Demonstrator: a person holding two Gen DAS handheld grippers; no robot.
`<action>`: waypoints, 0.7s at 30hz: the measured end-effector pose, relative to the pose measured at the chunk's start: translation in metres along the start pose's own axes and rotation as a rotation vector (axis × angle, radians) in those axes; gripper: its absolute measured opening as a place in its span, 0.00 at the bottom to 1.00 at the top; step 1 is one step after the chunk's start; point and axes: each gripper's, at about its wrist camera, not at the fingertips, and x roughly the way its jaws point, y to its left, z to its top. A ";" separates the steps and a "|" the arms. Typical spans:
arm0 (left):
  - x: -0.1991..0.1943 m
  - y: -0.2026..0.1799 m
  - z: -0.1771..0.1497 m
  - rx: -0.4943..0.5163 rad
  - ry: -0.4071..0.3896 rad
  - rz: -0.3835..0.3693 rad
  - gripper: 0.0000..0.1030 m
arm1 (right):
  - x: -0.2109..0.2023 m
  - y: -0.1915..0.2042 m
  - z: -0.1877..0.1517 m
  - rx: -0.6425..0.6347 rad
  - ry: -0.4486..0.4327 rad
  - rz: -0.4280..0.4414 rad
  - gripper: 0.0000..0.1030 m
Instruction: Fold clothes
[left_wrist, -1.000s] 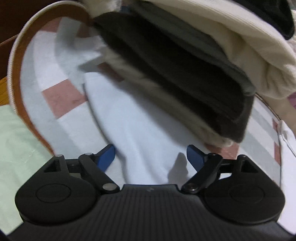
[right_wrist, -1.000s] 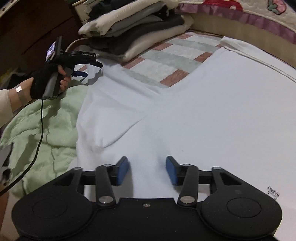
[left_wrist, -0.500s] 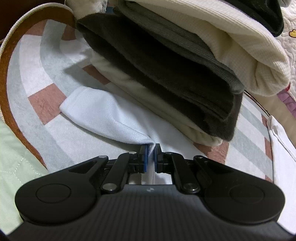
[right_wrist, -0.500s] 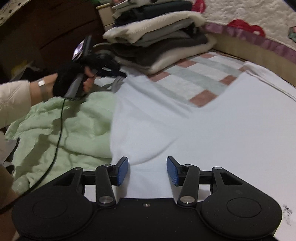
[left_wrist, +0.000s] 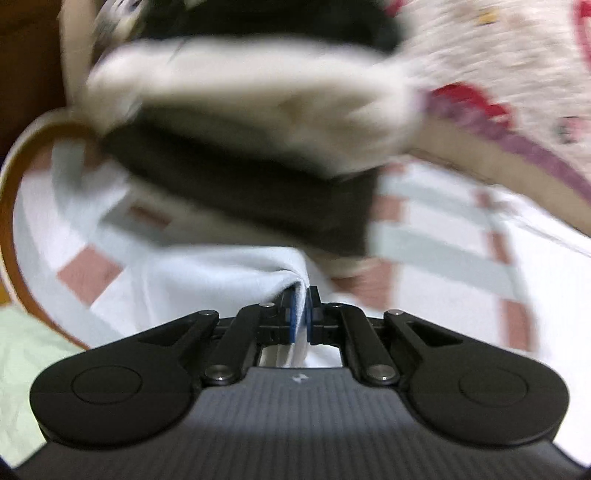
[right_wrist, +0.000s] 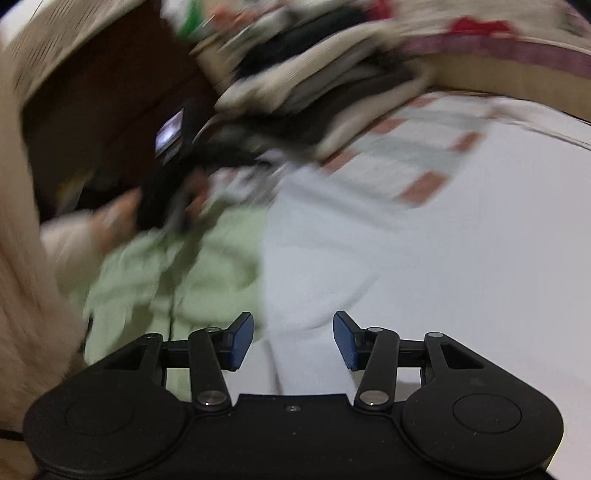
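A white garment (right_wrist: 443, 251) lies spread over the checked bed cover. Its sleeve (left_wrist: 207, 280) is pinched between the blue pads of my left gripper (left_wrist: 302, 314), which is shut on the cloth and lifts a fold of it. In the right wrist view that same left gripper (right_wrist: 236, 162) appears blurred at the upper left, held by a gloved hand (right_wrist: 159, 206). My right gripper (right_wrist: 293, 339) stands open just above the garment's near edge, with nothing pressed between its pads.
A stack of folded clothes (left_wrist: 251, 147) in cream, grey and dark tones sits right behind the sleeve. A light green garment (right_wrist: 177, 273) lies crumpled at the left. A quilted bedspread (left_wrist: 517, 74) rises at the back right. A person's beige sleeve (right_wrist: 22, 258) fills the left edge.
My left gripper went from open over the sleeve to shut on it, then rose and pulled the cloth up. The right gripper stayed open and tilted up a little; both views are now blurred.
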 end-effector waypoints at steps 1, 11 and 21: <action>-0.012 -0.010 0.002 0.016 -0.015 -0.034 0.04 | -0.012 -0.013 0.000 0.037 -0.025 -0.028 0.52; -0.099 -0.193 0.048 0.284 -0.052 -0.625 0.05 | -0.089 -0.125 -0.017 0.390 -0.249 -0.287 0.53; -0.080 -0.278 -0.011 0.344 0.240 -0.810 0.42 | -0.084 -0.154 -0.031 0.543 -0.202 -0.337 0.53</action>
